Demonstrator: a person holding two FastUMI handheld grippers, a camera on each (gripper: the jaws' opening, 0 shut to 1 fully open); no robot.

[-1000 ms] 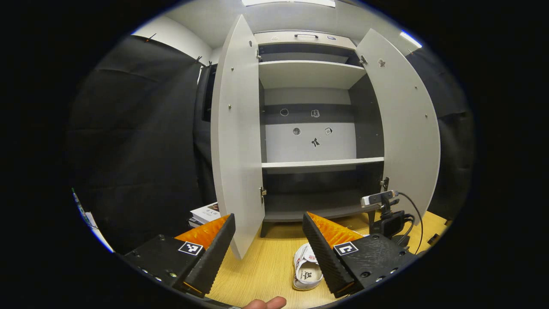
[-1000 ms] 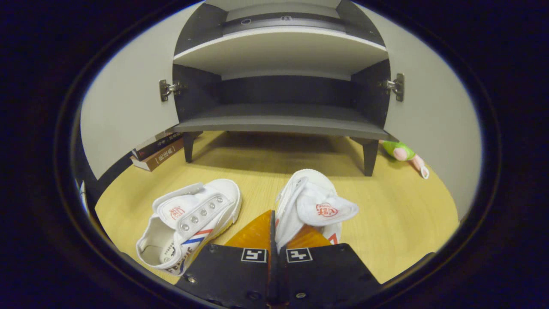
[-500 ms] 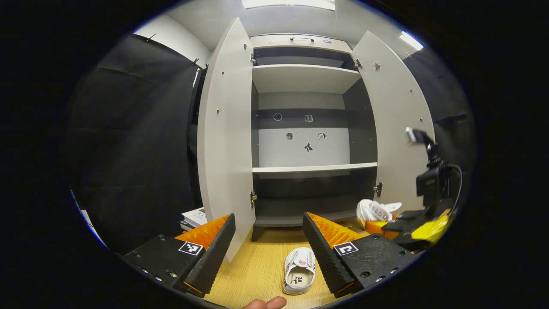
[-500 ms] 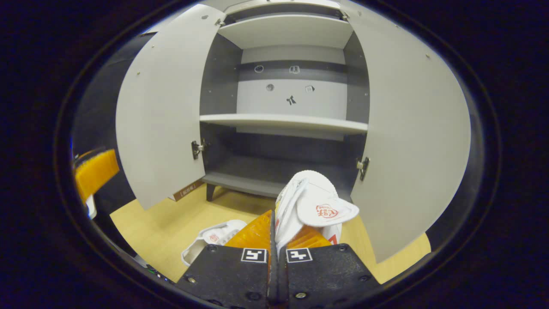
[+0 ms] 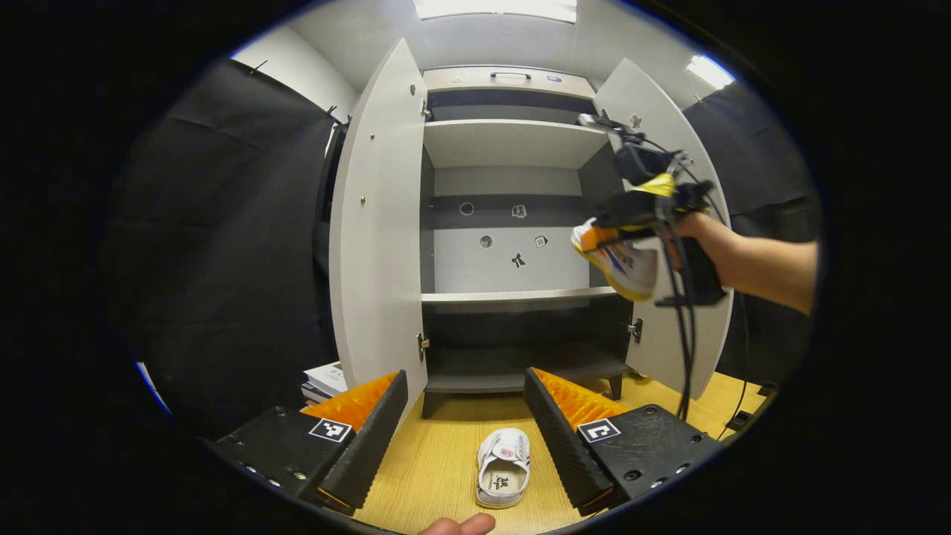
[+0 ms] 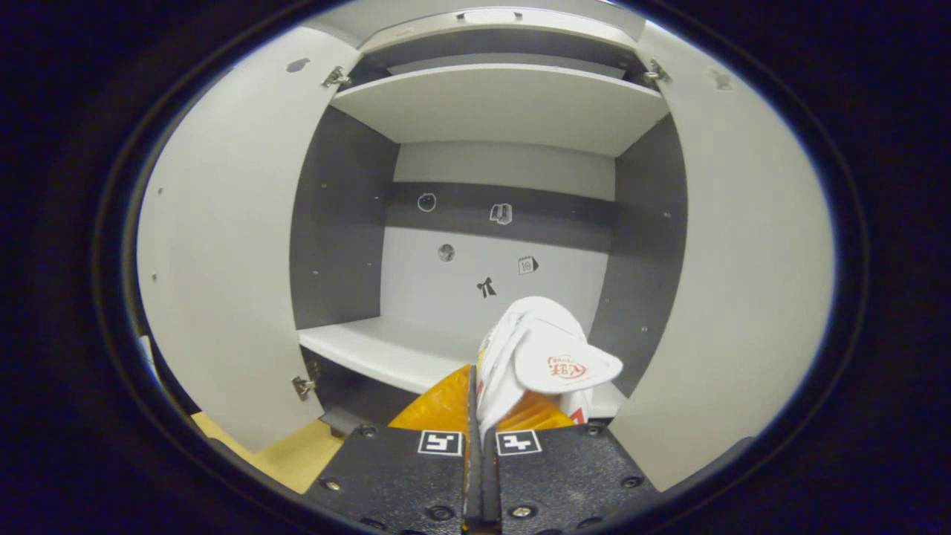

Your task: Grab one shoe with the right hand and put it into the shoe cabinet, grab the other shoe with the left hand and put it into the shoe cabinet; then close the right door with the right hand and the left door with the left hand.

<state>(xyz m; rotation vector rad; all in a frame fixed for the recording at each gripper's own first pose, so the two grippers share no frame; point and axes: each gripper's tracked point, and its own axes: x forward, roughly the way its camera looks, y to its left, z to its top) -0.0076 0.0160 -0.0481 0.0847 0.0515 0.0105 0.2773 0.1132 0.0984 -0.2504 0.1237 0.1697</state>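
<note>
I am holding the first shoe (image 6: 546, 357) pinched in the right gripper (image 6: 479, 416) before the middle shelf (image 6: 386, 357) of the shoe cabinet (image 5: 513, 78) (both doors open), to set it inside, while the left gripper (image 5: 464, 416) is waiting open above the other shoe (image 5: 504, 467) on the floor (image 5: 438, 468).

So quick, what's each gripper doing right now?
Left gripper: open, holding nothing.
Right gripper: closed on a white shoe, raised before the cabinet's middle shelf.

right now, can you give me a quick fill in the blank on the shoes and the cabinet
1. The right gripper is shut on a white ____.
2. The other shoe lies on the ____.
3. Both doors of the shoe cabinet stand ____.
4. The left gripper holds ____.

Missing words: shoe; floor; open; nothing
</note>
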